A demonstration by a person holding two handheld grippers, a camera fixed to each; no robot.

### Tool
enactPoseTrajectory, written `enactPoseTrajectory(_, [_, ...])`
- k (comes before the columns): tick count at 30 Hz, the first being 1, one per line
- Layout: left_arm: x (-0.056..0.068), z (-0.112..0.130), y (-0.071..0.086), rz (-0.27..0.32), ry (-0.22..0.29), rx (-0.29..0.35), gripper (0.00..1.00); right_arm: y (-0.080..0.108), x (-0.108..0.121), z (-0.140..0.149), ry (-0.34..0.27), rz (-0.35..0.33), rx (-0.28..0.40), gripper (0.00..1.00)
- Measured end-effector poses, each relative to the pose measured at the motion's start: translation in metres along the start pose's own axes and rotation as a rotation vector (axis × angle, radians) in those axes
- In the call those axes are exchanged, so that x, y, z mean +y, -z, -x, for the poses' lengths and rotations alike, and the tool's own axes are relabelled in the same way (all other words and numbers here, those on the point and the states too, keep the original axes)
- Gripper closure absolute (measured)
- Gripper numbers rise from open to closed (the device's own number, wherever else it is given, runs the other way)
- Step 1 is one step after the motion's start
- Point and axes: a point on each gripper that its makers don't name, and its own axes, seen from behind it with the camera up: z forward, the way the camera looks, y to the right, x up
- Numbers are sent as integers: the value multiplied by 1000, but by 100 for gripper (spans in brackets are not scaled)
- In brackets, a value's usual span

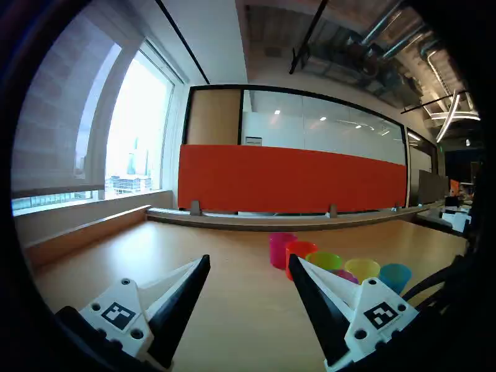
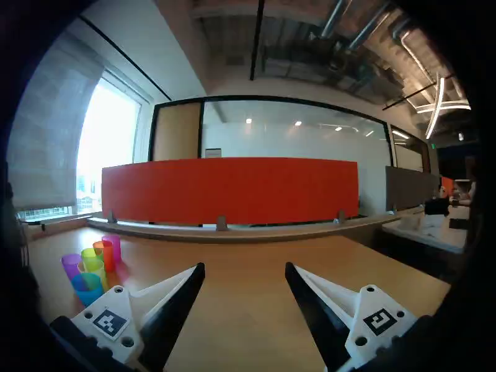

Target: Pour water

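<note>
Several coloured plastic cups stand in a cluster on the wooden table. In the left gripper view the pink cup [image 1: 280,248], red cup [image 1: 299,256], green cup [image 1: 323,261], yellow cup [image 1: 362,269] and blue cup [image 1: 395,276] sit ahead and to the right, partly behind my right finger. My left gripper [image 1: 249,266] is open and holds nothing. In the right gripper view the same cups, among them a blue cup [image 2: 87,287] and a pink cup [image 2: 112,247], stand far to the left. My right gripper [image 2: 243,274] is open above bare wood.
A wooden table [image 1: 235,297] runs forward to an orange divider panel [image 1: 291,178] at its far edge. A window [image 1: 133,146] lies to the left. Another desk with items [image 2: 434,226] is at the right.
</note>
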Motion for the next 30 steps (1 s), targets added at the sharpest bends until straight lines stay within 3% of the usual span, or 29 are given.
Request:
enactPoseTrajectory(12, [-1, -62, -8, 20, -48, -12, 6, -6, 0, -48, -1, -15, -32, 0])
enactPoseTrajectory(21, [7, -121, -16, 62, -100, 18, 6, -17, -4, -107, -19, -38, -35, 0])
enactPoseTrajectory(26, [9, -142, -23, 79, -81, 11, 6, -22, -7, -133, 10, -42, -21, 0])
enactPoseTrajectory(30, [7, -152, -29, 87, -55, 11, 6, -24, -15, -137, 31, -56, -18, 0])
